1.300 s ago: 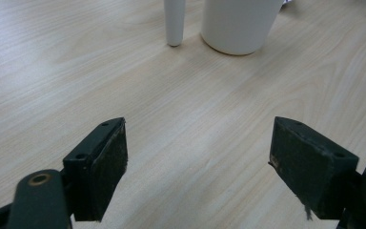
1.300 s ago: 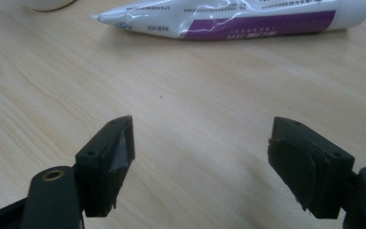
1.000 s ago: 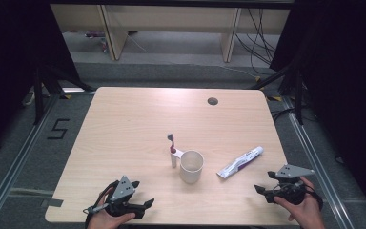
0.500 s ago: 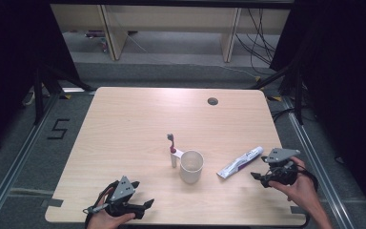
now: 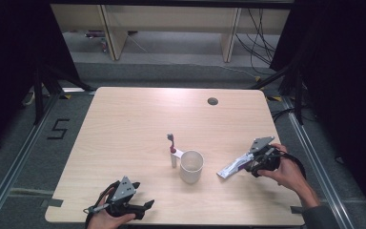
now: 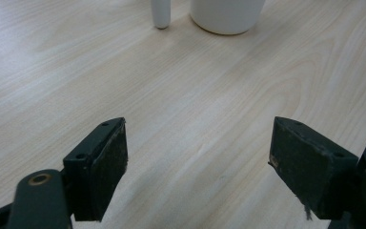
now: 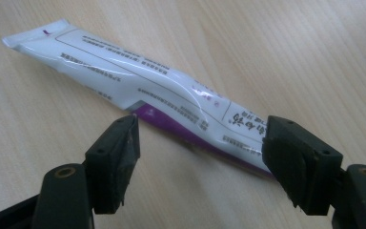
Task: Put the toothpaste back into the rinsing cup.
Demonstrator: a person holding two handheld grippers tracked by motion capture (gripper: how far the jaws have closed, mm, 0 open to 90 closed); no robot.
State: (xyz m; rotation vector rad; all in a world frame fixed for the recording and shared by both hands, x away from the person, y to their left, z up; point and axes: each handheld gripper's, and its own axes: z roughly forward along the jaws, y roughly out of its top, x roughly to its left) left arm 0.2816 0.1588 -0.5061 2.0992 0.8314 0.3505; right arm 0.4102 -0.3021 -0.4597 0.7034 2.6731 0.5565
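Toothpaste tube (image 5: 234, 167) lies flat on the wooden table (image 5: 138, 124), right of centre, near the front edge. In the high view its long axis runs on a diagonal: flat crimped end low and left, toward the cup, the other end up and right under the right gripper (image 5: 259, 162). In the right gripper view the tube (image 7: 138, 86) stretches away from the jaws, crimped end far and left, purple stripe along its near side.

Right gripper (image 7: 200, 157): jaws wide apart, having just been closing a little, with the near part of the tube between them. The right pad looks against the tube's edge; the left pad stands apart from it. No grip yet.

Left gripper (image 5: 138, 210) rests at the front left edge of the table, held in the left hand (image 5: 106, 217). Jaws wide open on bare wood (image 6: 195, 157), nothing between them.

Around: white cup (image 5: 191, 166) stands upright just left of the crimped end, close but apart. Toothbrush (image 5: 173, 150) stands upright just beside the cup's left. Small dark round hole (image 5: 212, 101) far back, well apart. Nothing lies between the right gripper and the tube.
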